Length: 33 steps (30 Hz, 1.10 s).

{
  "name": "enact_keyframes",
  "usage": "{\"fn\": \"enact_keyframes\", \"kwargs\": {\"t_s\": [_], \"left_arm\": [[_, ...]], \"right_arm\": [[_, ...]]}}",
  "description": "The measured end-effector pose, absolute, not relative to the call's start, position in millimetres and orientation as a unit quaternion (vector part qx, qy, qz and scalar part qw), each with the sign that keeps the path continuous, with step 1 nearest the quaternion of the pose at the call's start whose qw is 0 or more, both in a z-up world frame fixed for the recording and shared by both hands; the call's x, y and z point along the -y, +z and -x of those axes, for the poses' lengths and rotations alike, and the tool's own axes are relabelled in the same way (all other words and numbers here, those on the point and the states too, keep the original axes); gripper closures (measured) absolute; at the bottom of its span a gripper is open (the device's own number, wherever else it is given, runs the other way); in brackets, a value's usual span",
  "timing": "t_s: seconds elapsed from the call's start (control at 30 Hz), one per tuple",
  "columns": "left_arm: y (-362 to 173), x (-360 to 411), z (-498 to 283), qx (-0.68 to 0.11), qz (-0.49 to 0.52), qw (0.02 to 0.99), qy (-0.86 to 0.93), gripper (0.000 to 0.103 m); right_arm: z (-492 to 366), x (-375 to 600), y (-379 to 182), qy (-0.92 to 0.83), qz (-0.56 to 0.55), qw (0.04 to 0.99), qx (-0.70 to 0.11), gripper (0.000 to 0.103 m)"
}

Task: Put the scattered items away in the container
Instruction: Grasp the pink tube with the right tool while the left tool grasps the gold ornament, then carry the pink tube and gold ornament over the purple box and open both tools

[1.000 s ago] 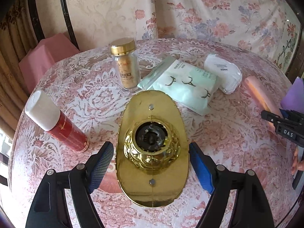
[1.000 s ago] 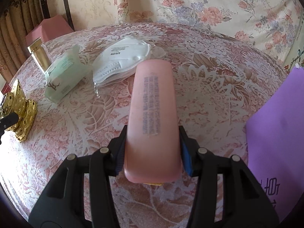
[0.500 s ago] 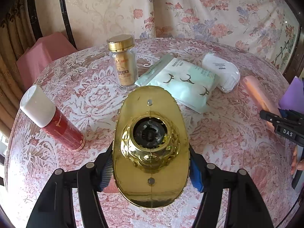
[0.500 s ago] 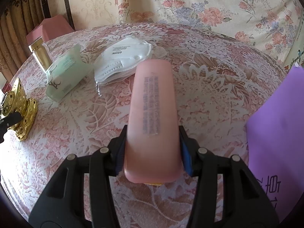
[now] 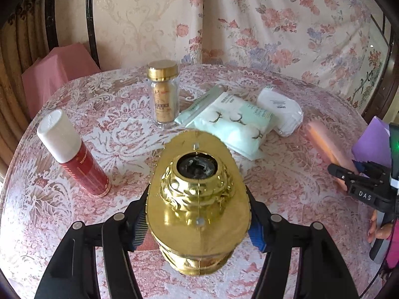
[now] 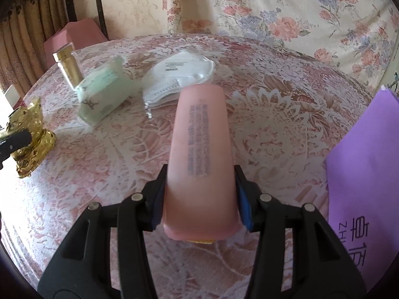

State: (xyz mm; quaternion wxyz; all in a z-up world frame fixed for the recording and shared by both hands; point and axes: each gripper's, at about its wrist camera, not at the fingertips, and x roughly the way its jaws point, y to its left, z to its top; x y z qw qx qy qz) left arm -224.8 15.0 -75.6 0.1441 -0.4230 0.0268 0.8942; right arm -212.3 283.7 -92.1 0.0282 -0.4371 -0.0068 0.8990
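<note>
- My left gripper has just been closing, and its blue pads now pinch the two sides of the gold oval ornament; the ornament's long axis runs straight away from me along the fingers, its open round collar facing up toward the camera.
- My right gripper is clamped partway on the pink tube, which fills the gap between the pads; the tube's long axis points forward and away, printed side up, its flat crimped end farthest from me.
- From the left wrist, a red spray can with a white cap stands tilted to the left of the ornament on the worktop.
- Farther back stands a gold-capped glass jar, upright.
- Just right of the jar lies a mint-green soft pack, and touching its far right corner a bagged white face mask.
- At the right edge of the right wrist view sits a purple container with printed characters.
- A person's fingers show at the left view's right edge.
</note>
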Motion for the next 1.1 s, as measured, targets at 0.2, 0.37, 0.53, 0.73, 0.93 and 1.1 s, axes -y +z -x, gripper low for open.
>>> {"fn": "enact_keyframes", "kwargs": {"t_s": [0.2,0.37,0.53,0.73,0.93,1.1], "left_arm": [[-70.1,-17.6,216.6,-0.030,0.418,0.148,0.896,0.038],[-54.8,-23.6,204.9,-0.038,0.404,0.156,0.901,0.038],[-27.9,-38.9,192.2,-0.049,0.381,0.172,0.907,0.038],[2.4,-71.3,174.6,-0.070,0.355,0.198,0.911,0.038],[32.1,-118.1,157.5,-0.088,0.331,0.235,0.909,0.038],[58.5,-179.9,142.8,-0.101,0.313,0.288,0.899,0.038]], "right_arm": [[201.4,-271.1,-84.4,0.904,0.428,0.012,0.012,0.052],[187.3,-266.1,-68.8,0.910,0.414,0.000,0.004,0.052],[168.9,-264.1,-44.1,0.919,0.393,-0.012,-0.006,0.052],[136.9,-269.9,-6.9,0.932,0.363,-0.016,-0.017,0.052],[93.3,-293.7,32.3,0.945,0.327,0.002,-0.017,0.052],[60.2,-338.4,51.5,0.950,0.309,0.049,-0.018,0.052]]}}
